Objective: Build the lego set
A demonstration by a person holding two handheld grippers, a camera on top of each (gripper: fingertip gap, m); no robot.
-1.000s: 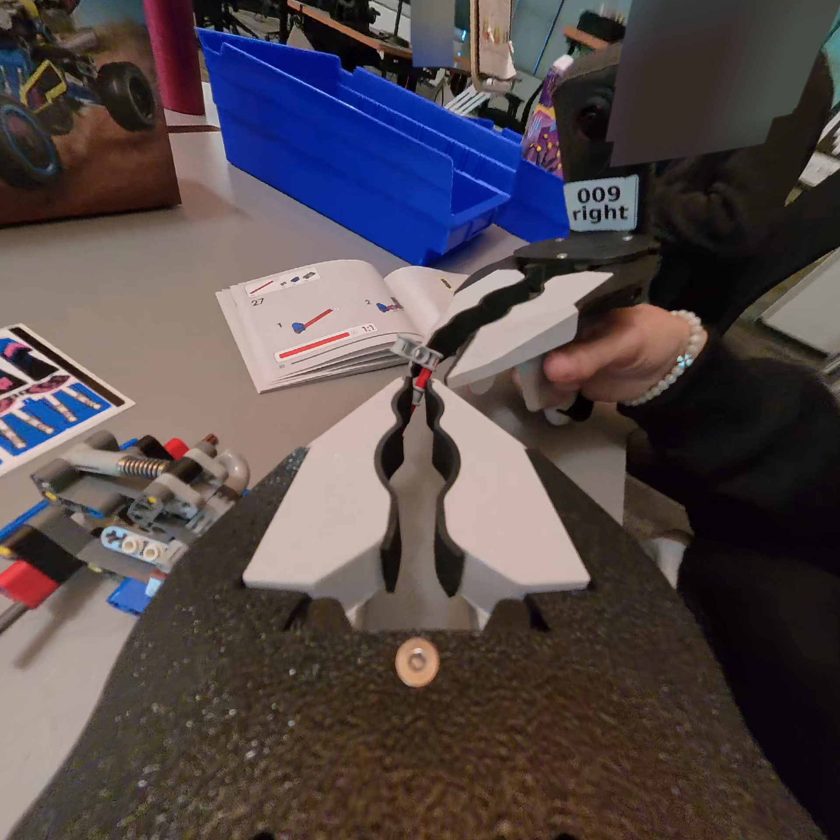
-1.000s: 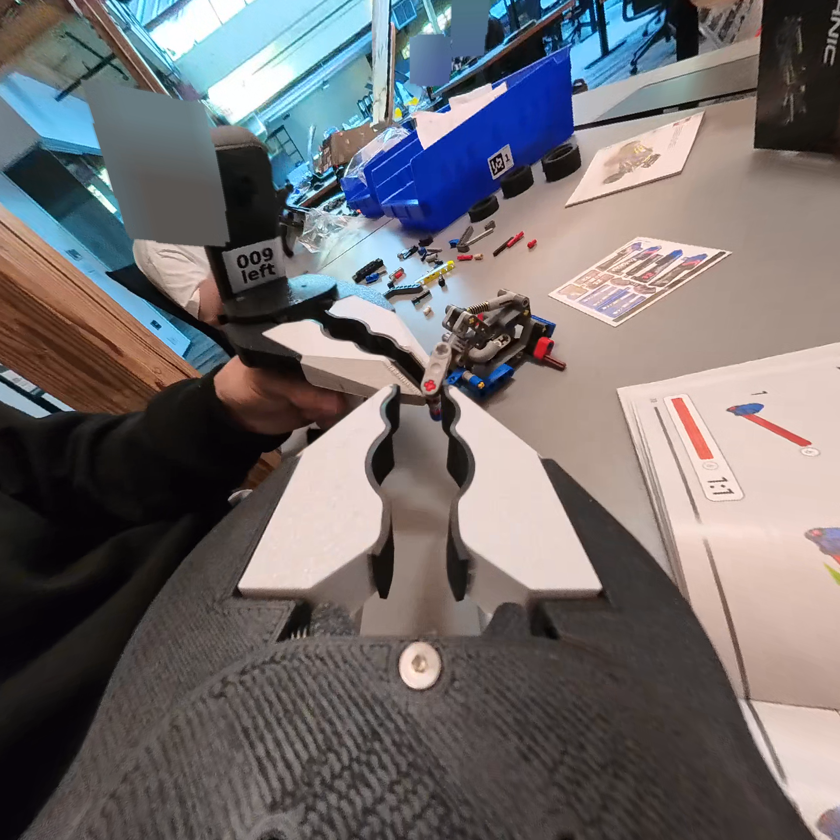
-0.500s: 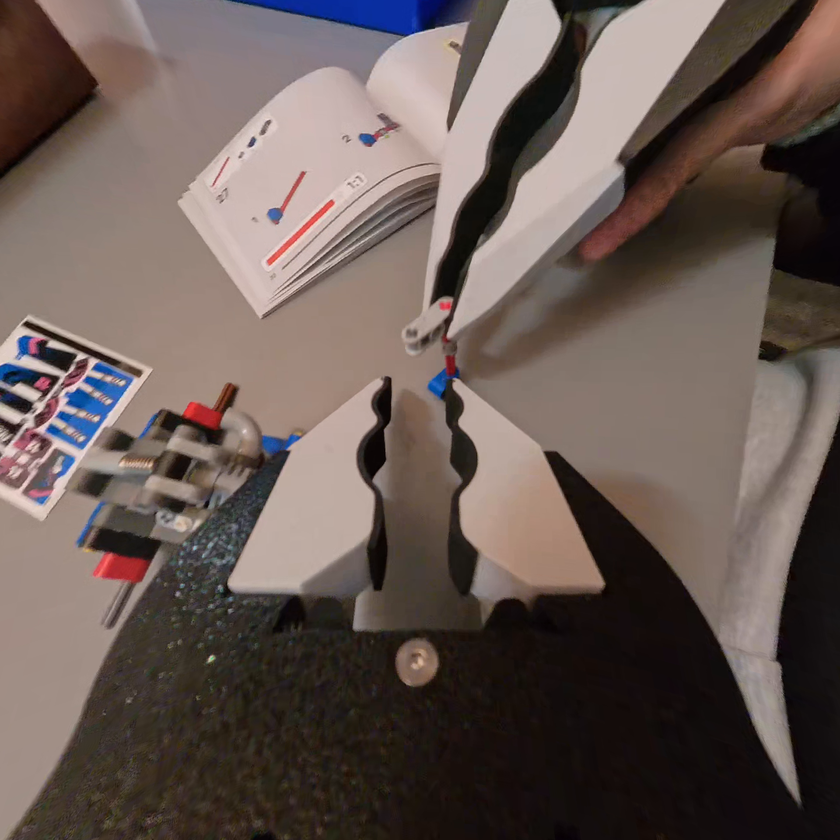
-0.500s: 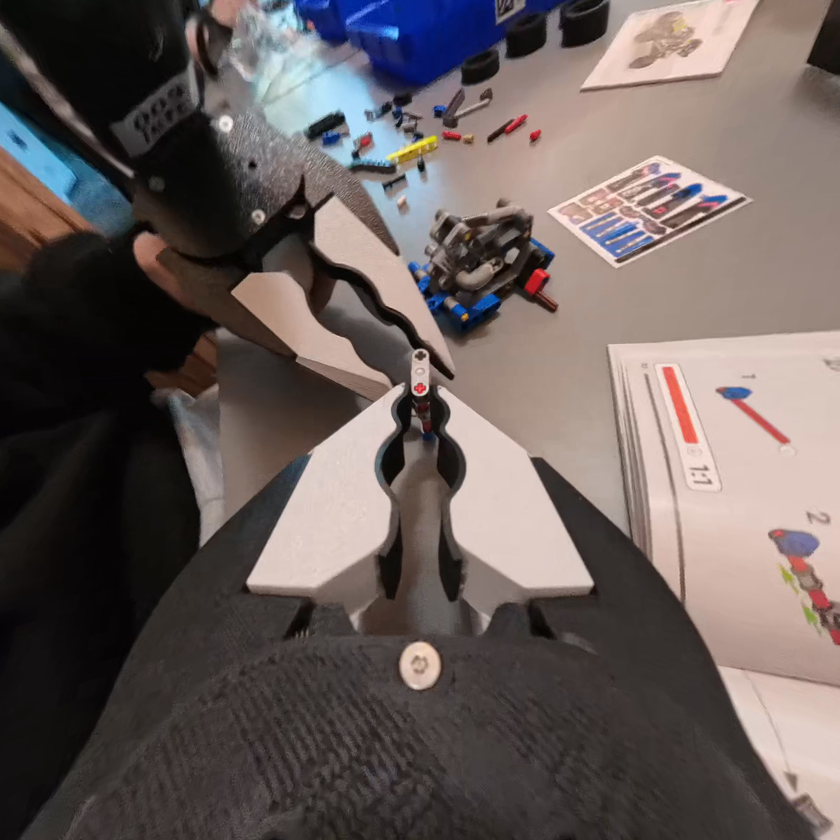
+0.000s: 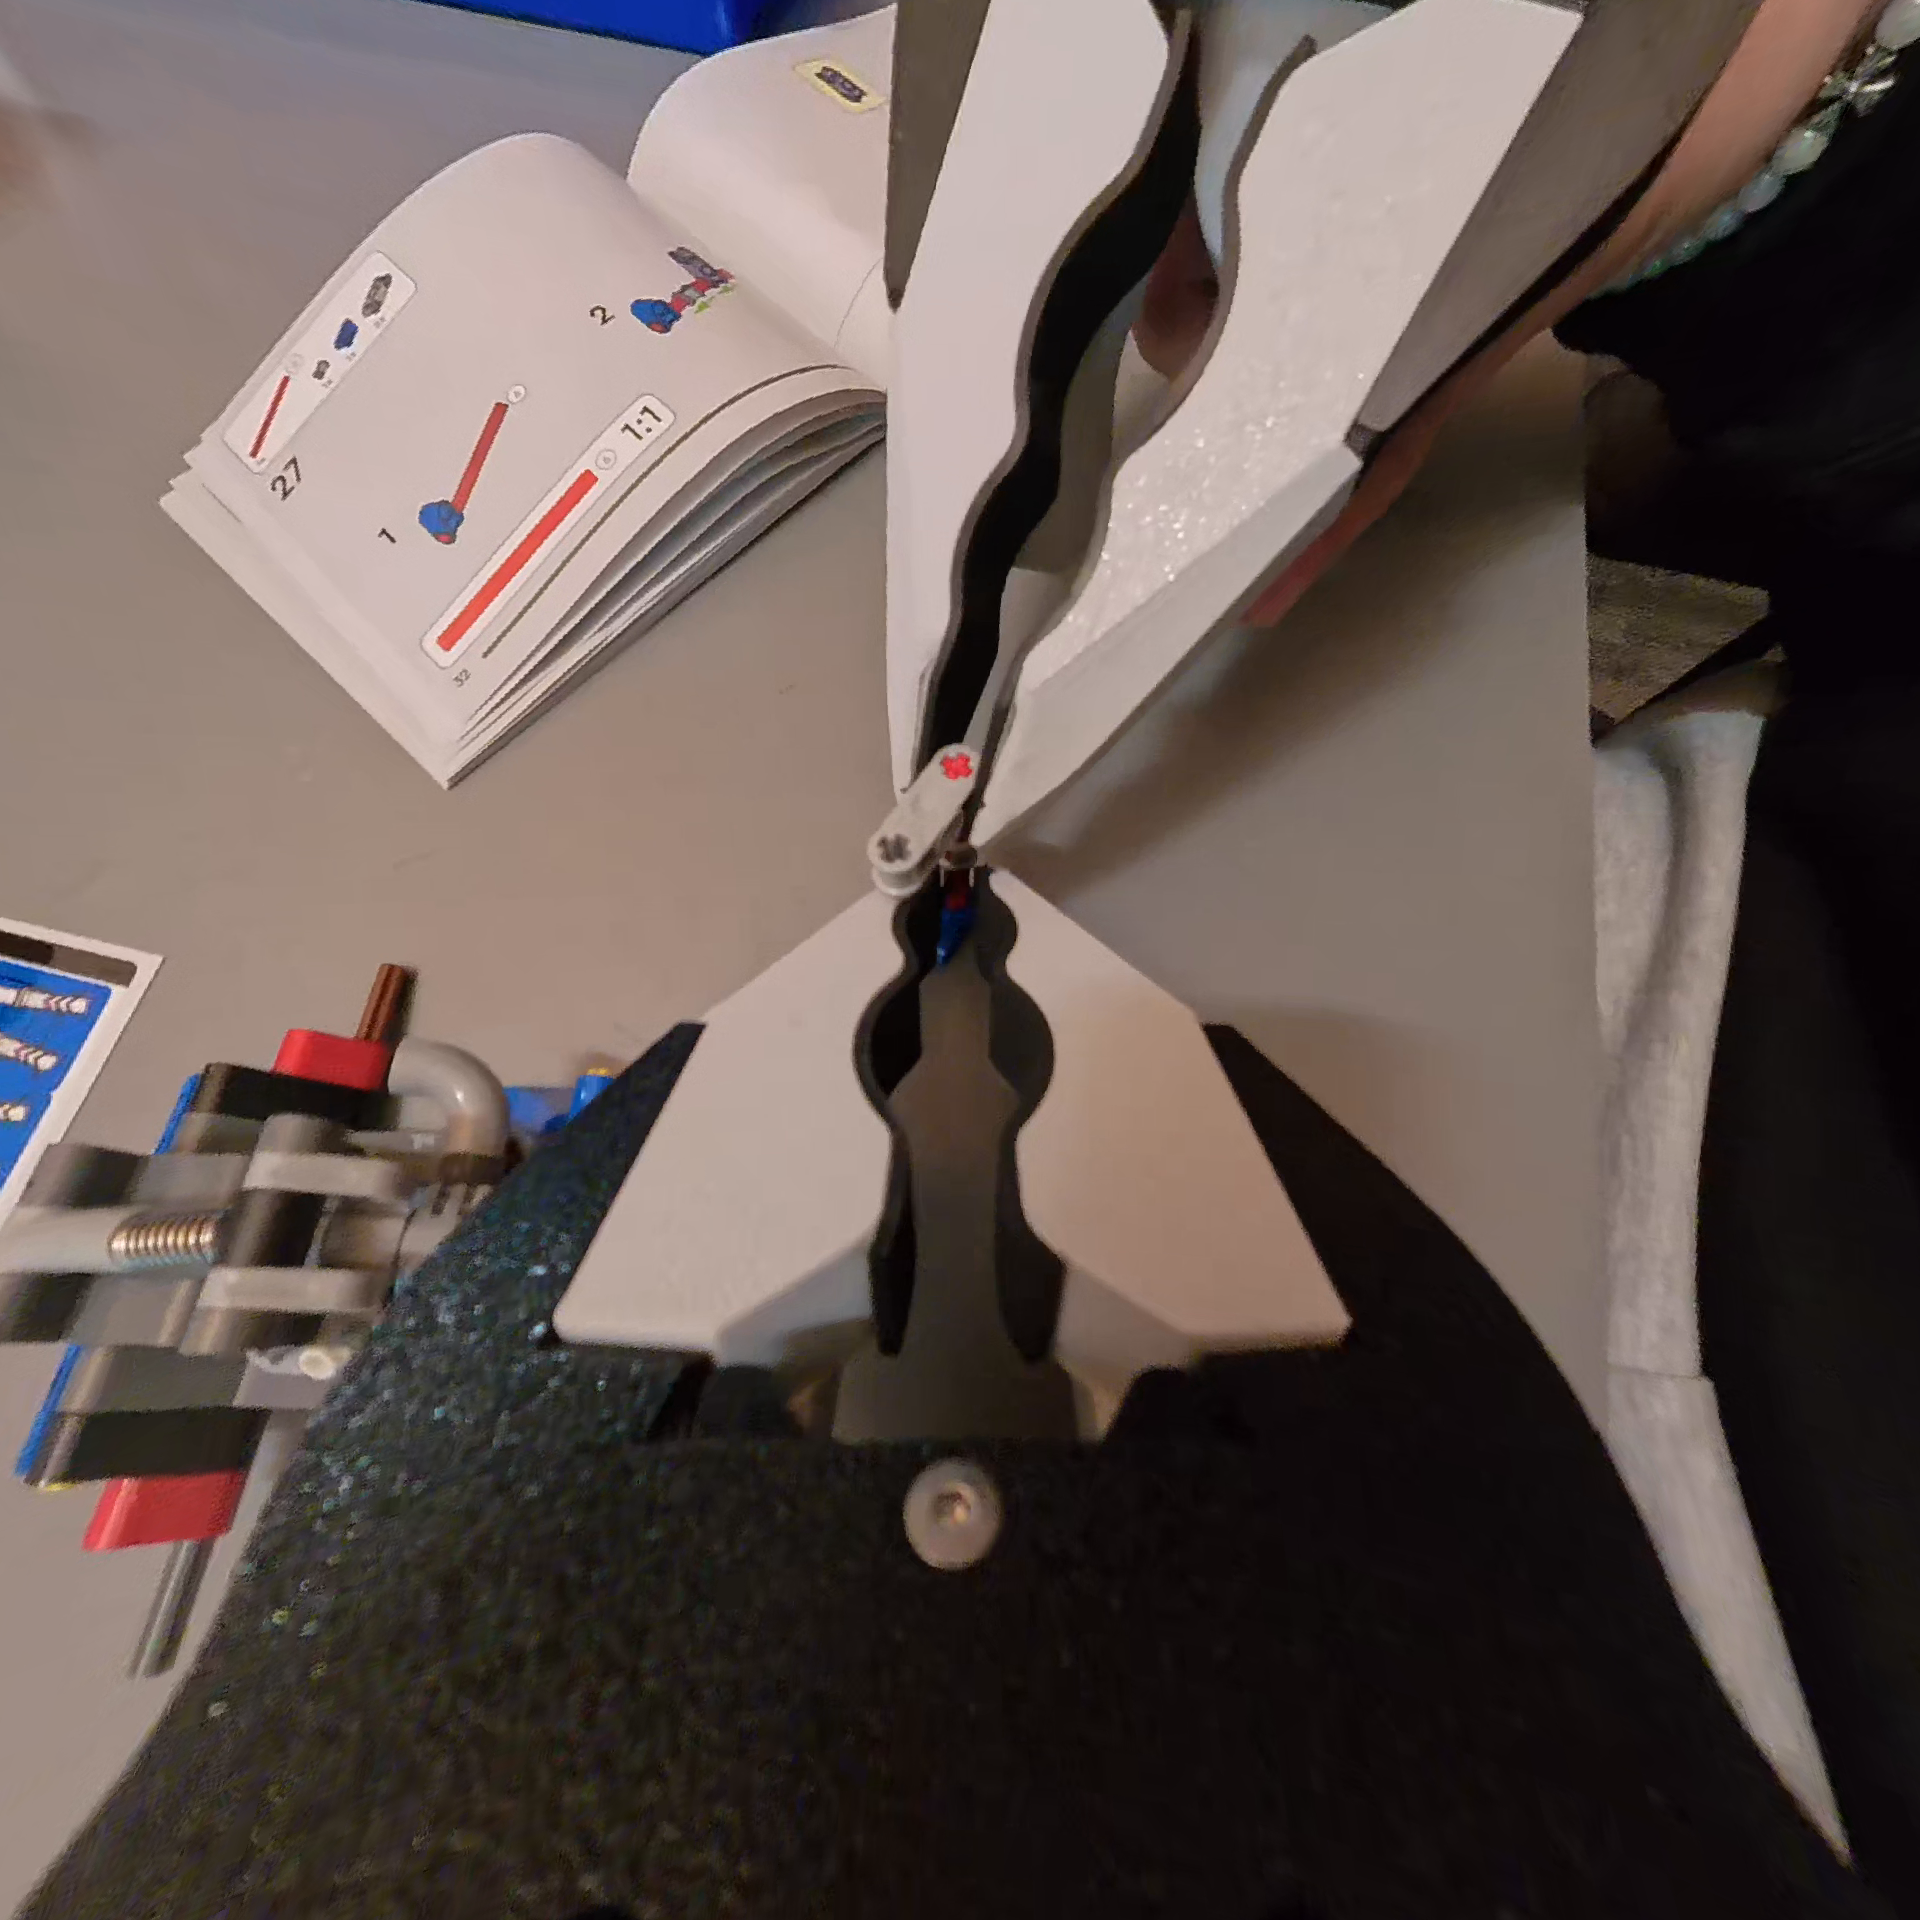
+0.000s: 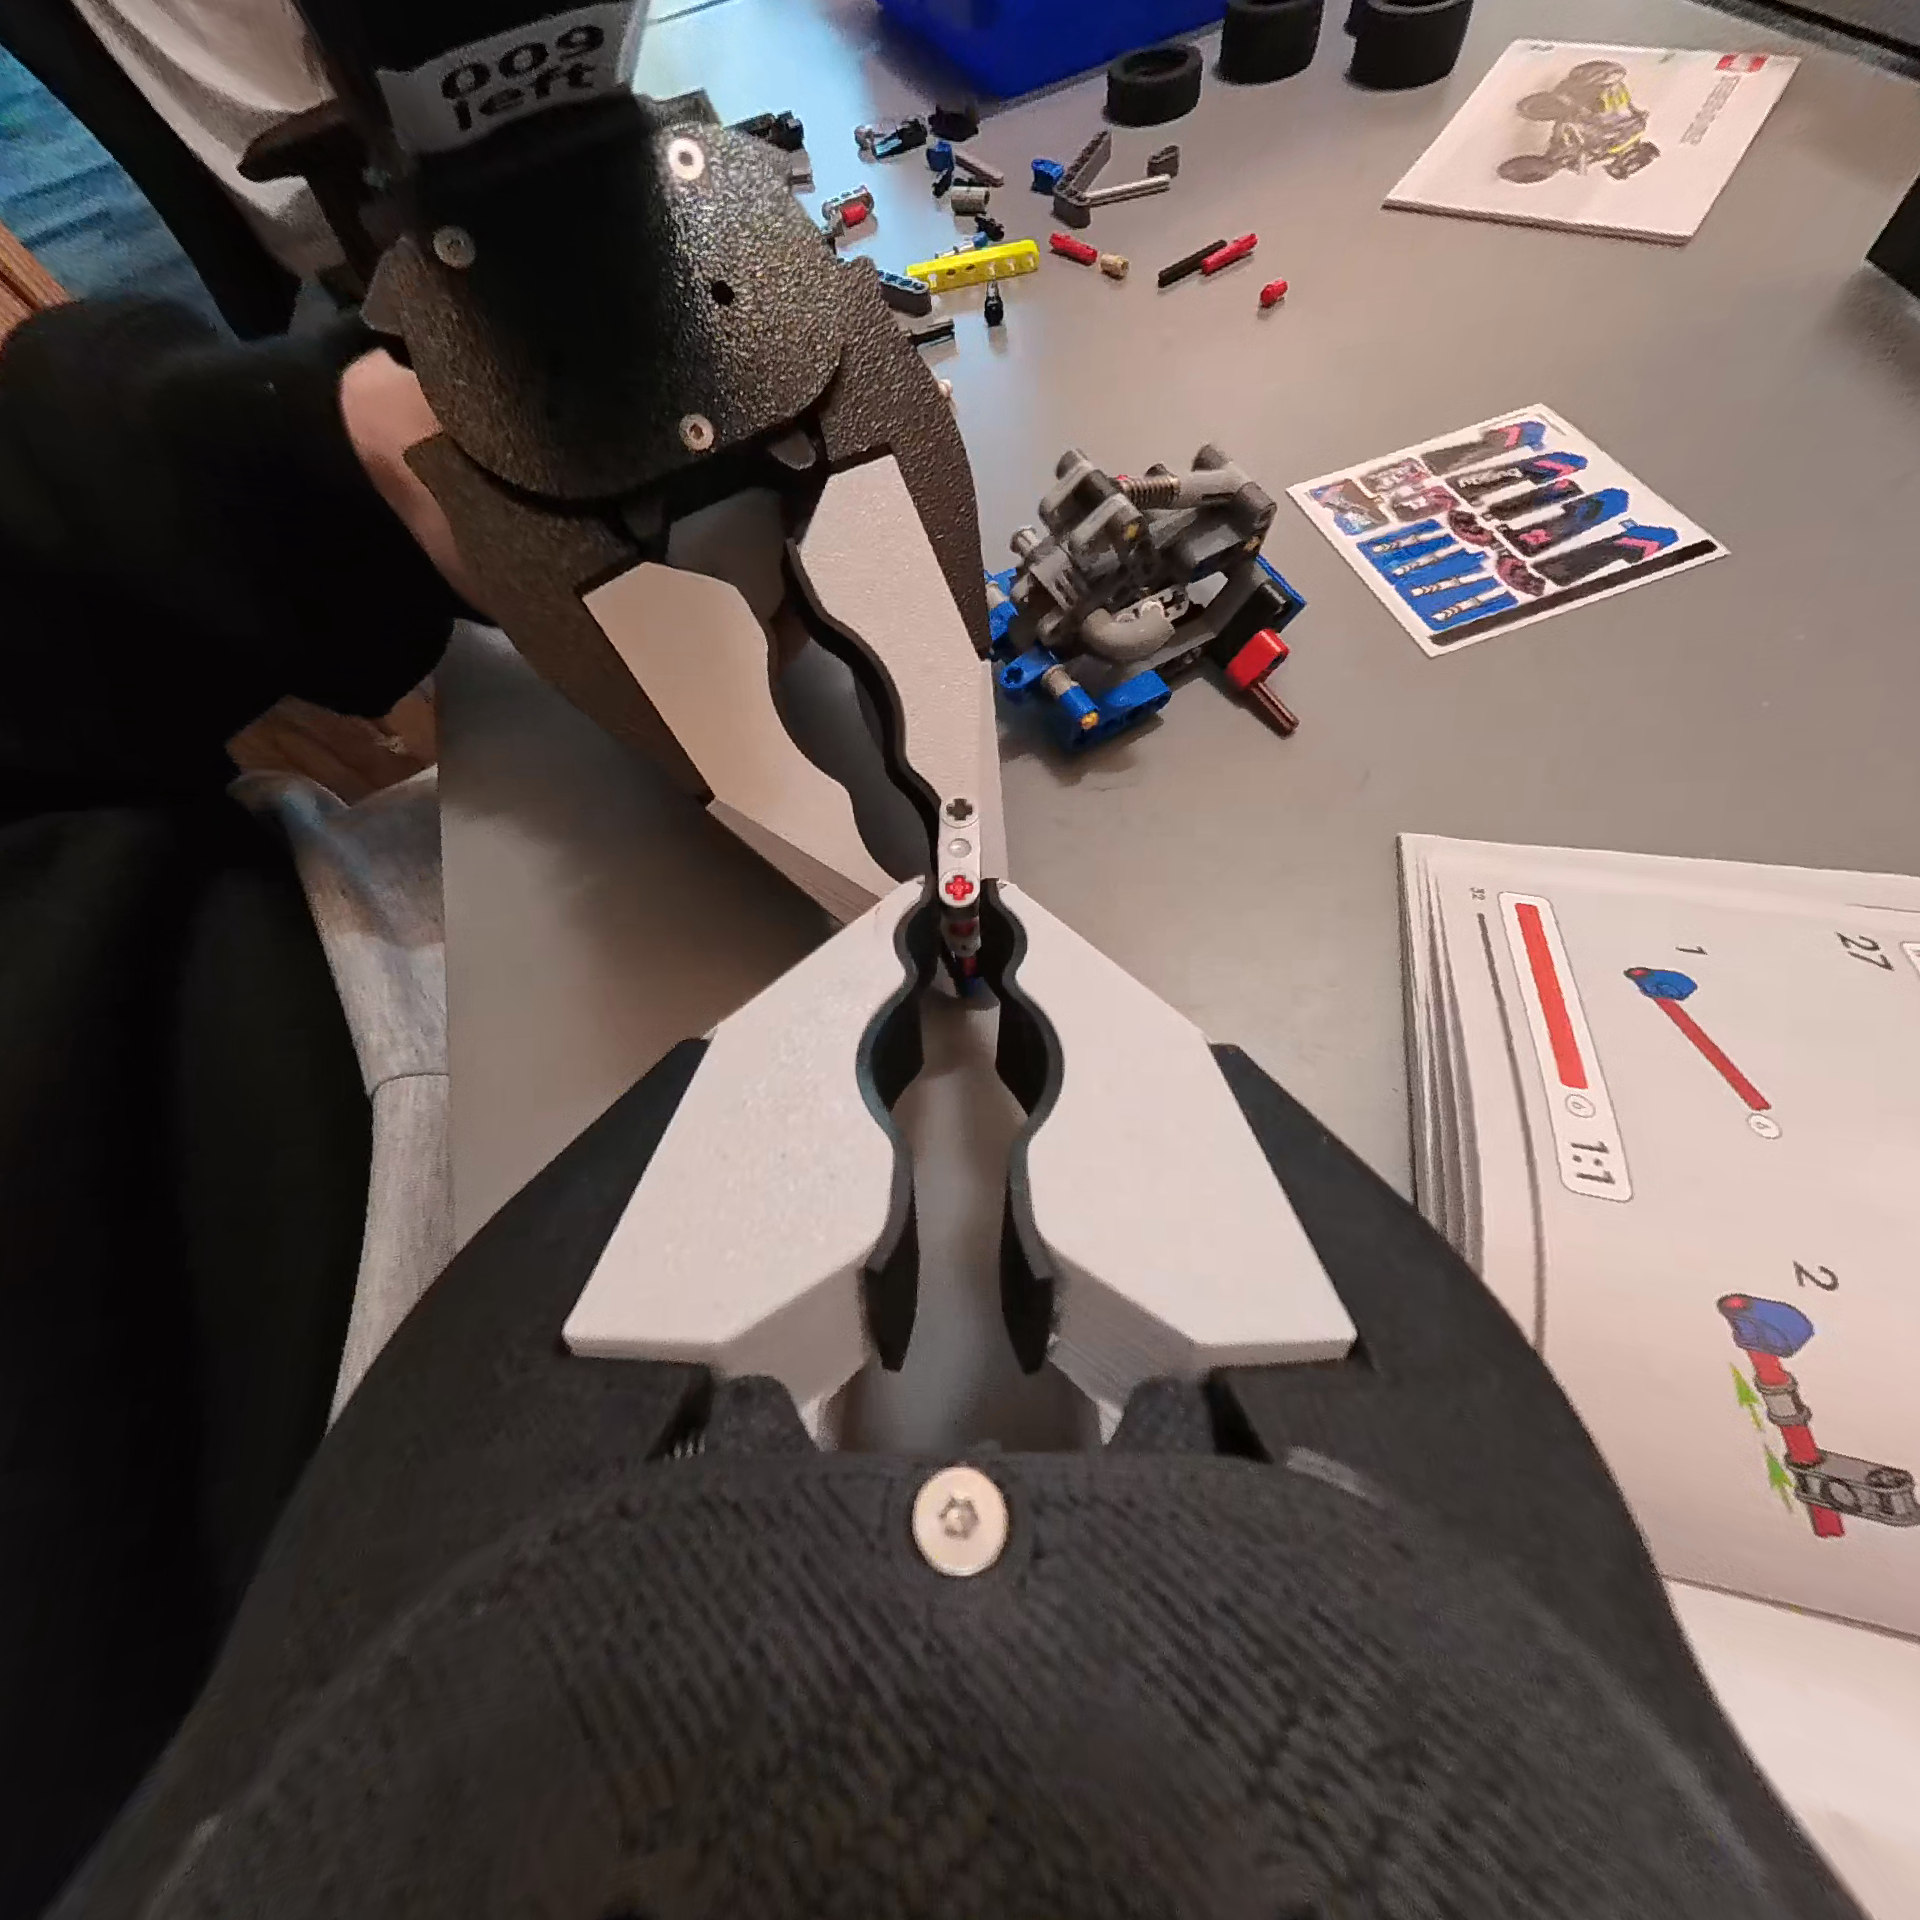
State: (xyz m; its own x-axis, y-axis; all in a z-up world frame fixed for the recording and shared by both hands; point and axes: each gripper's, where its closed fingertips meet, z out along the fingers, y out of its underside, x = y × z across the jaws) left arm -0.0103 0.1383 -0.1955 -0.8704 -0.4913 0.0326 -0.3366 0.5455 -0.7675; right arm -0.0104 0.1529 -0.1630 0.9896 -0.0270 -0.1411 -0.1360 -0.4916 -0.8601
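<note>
A small assembly hangs between my two grippers above the grey table [image 5: 1299, 831]: a red axle with a short grey liftarm [image 6: 959, 840] at one end and a blue piece [image 5: 951, 928] at the other. My right gripper [image 6: 961, 899] is shut on the axle just behind the liftarm. In the left wrist view it [image 5: 961, 836] comes down from above. My left gripper [image 5: 943, 914] is shut on the blue end, tip to tip with the right. The half-built grey and blue model [image 6: 1143, 582] stands on the table, also in the left wrist view [image 5: 239, 1226].
The open instruction booklet [image 6: 1662, 1143] lies to the right, a sticker sheet [image 6: 1507, 530] beyond the model. Loose parts [image 6: 1039, 229], black tyres [image 6: 1153, 78], a second booklet [image 6: 1600, 135] and a blue bin [image 6: 1039, 21] lie farther back. The table edge is close to the person's lap.
Both grippers tilted down towards the table. My left gripper let go of the axle and opened half a second ago, and has now shut on its blue end. The right kept its hold.
</note>
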